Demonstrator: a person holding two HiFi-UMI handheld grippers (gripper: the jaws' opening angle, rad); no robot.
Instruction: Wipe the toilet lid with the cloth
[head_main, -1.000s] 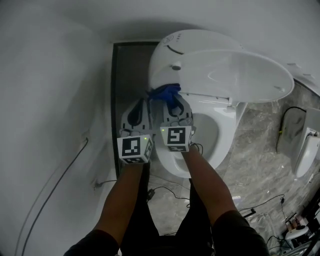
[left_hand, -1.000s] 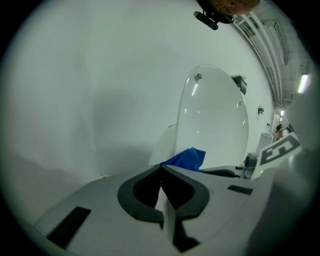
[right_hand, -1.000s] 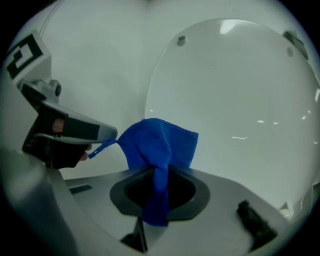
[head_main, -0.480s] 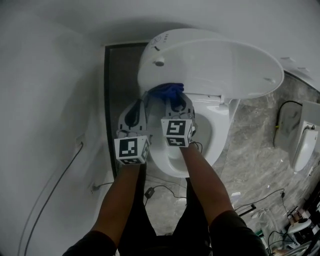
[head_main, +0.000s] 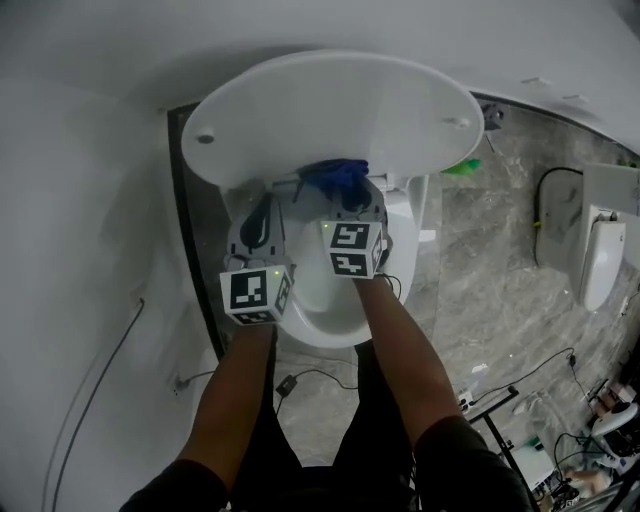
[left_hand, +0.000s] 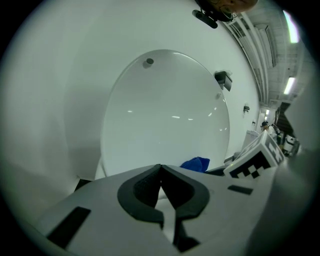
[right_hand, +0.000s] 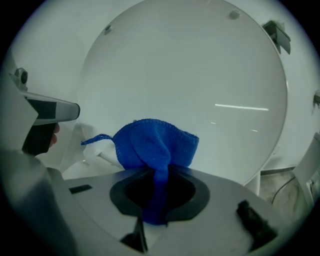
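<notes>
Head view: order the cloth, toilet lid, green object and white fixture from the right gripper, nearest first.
1. Blue cloth, clamped in the right gripper jaws.
2. Toilet lid, raised just beyond it.
3. Green object, right of the lid's edge.
4. White fixture, at the far right.

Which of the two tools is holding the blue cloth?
The right tool: the blue cloth is pinched in its jaws, while the left tool is shut and empty.
</notes>
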